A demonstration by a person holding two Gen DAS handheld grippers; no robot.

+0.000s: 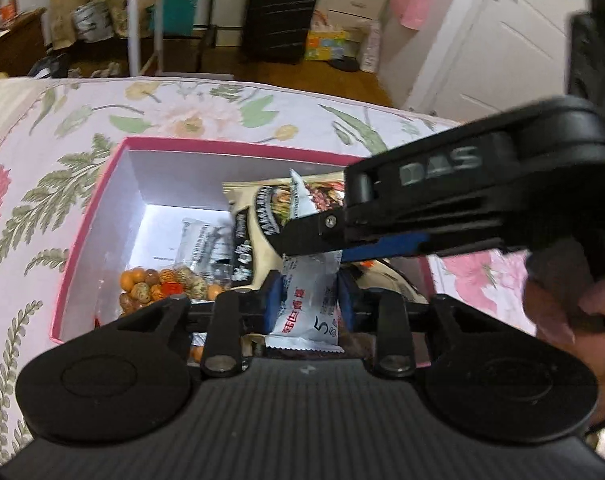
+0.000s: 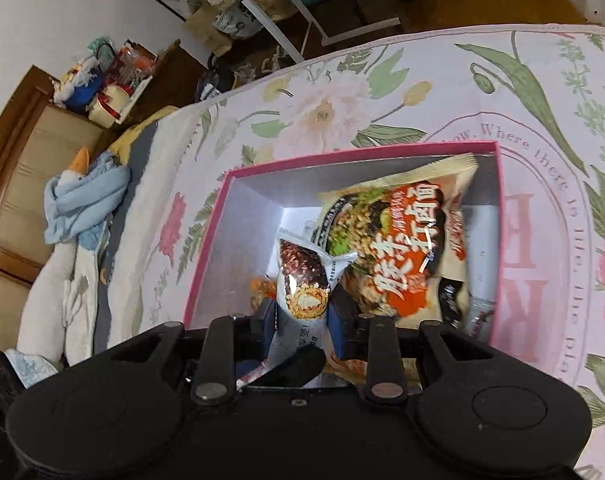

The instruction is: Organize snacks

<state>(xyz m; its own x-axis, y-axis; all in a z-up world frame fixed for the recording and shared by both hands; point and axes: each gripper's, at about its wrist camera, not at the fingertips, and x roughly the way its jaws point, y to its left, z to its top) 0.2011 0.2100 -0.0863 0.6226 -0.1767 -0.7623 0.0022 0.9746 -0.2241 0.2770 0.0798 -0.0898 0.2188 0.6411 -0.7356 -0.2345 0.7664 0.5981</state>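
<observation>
A pink box (image 1: 102, 196) with a white inside lies open on the flowered bedspread; it also shows in the right wrist view (image 2: 206, 256). Inside are a large noodle packet (image 2: 402, 240), a bag of orange nuts (image 1: 158, 284) and other packets. My left gripper (image 1: 308, 292) is shut on a white snack bar wrapper (image 1: 306, 312) above the box. My right gripper (image 2: 302, 312) is shut on the same kind of bar, a chocolate-nut snack bar (image 2: 302, 276). In the left wrist view the right gripper (image 1: 302, 240) reaches in from the right and pinches the wrapper's upper part.
The flowered bedspread (image 2: 382, 92) surrounds the box. A plush goose with a blue scarf (image 2: 82, 200) lies at the bed's left edge. Beyond the bed are a black suitcase (image 1: 280, 12), a chair frame, bags and a white door (image 1: 502, 40).
</observation>
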